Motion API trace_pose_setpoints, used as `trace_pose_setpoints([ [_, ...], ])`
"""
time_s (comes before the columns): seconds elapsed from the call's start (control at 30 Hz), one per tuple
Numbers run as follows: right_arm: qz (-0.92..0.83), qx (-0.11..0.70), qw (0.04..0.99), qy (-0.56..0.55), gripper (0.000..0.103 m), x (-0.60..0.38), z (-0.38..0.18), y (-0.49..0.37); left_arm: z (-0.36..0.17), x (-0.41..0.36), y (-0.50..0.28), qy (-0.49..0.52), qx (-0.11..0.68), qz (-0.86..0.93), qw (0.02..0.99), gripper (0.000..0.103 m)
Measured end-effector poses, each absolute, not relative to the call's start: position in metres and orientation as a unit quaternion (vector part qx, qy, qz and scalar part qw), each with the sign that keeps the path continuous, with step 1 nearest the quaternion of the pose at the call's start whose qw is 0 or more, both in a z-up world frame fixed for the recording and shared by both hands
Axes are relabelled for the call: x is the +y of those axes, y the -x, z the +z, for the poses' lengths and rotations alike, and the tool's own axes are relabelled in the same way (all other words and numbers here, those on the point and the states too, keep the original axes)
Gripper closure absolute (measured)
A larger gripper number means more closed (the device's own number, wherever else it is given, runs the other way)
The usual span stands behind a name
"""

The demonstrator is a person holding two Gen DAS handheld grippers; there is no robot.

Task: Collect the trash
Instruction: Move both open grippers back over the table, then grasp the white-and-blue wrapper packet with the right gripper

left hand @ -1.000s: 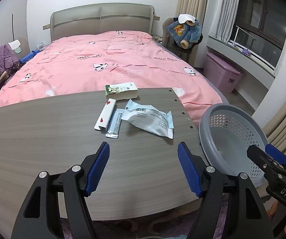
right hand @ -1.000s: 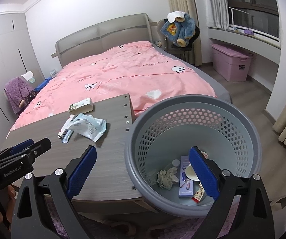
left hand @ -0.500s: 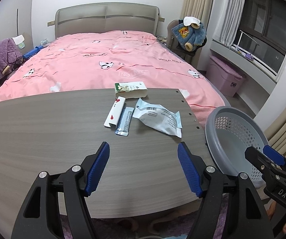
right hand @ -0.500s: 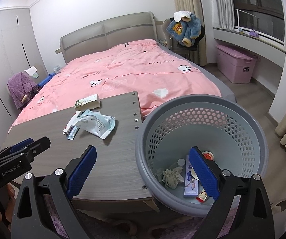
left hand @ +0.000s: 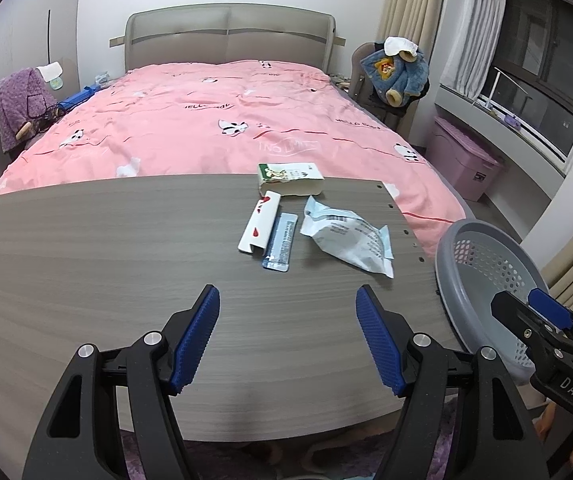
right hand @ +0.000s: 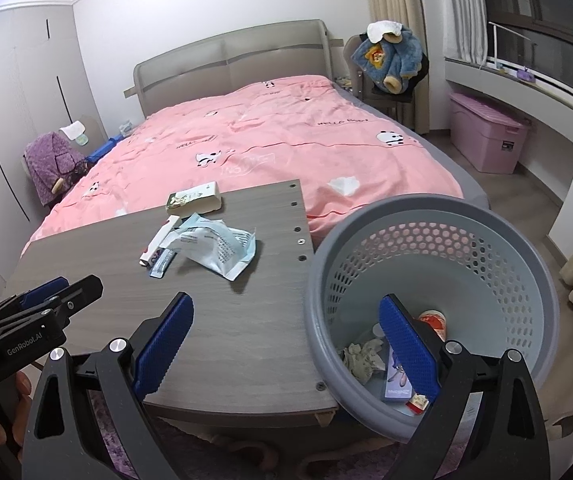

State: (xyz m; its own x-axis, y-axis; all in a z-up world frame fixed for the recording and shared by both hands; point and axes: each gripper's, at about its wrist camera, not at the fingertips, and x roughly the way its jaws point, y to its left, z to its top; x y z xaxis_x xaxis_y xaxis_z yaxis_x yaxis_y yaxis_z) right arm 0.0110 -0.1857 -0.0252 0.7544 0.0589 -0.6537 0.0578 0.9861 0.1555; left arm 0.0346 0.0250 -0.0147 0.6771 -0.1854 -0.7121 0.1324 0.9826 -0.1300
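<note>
On the grey wooden table (left hand: pixel 86 264) lie a white and green box (left hand: pixel 290 178), a white carton with red marks (left hand: pixel 259 224), a small blue sachet (left hand: pixel 282 242) and a crumpled white and blue wrapper (left hand: pixel 346 240). The wrapper (right hand: pixel 214 246) and box (right hand: pixel 194 198) also show in the right wrist view. A grey perforated basket (right hand: pixel 434 216) stands at the table's right edge, holding several bits of trash (right hand: pixel 362 356). My left gripper (left hand: pixel 288 336) is open and empty above the table's near side. My right gripper (right hand: pixel 282 348) is open and empty, straddling the basket rim.
A bed with a pink cover (left hand: pixel 222 128) lies behind the table. A chair with a blue coat (left hand: pixel 396 76) and a pink storage box (left hand: pixel 466 160) stand at the right by the window. A purple garment (left hand: pixel 22 108) hangs at the left.
Both views have shifted left; the trash and basket now sit further right in the frames. Both grippers stay open and empty.
</note>
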Motion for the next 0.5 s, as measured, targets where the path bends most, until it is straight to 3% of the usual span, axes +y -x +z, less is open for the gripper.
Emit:
trace_pose_setpoints([
  [0.5, 0.015, 0.360, 0.930, -0.076, 0.011, -0.172, -0.030, -0.035, -0.025, 0.036, -0.047, 0.042, 0.403, -0.076, 0.911, 0.035],
])
